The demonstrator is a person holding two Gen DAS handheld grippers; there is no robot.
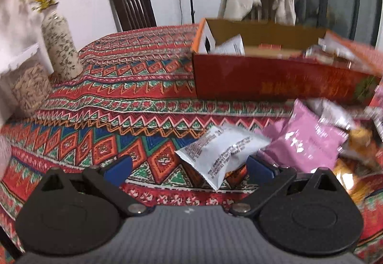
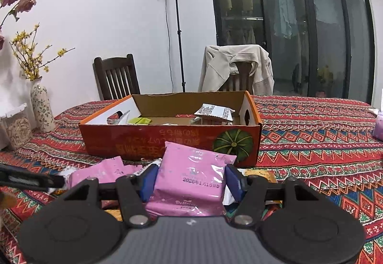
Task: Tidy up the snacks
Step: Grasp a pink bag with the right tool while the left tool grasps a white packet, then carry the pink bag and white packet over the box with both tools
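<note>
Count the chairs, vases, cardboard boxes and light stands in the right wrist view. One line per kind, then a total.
Chairs: 2, a bare one and one draped with a jacket
Vases: 1
Cardboard boxes: 1
Light stands: 1
Total: 5

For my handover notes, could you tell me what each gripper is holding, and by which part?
The right gripper holds a pink snack packet, clamped across its two side edges. The left gripper holds nothing; its jaws stand open above the tablecloth.
</note>
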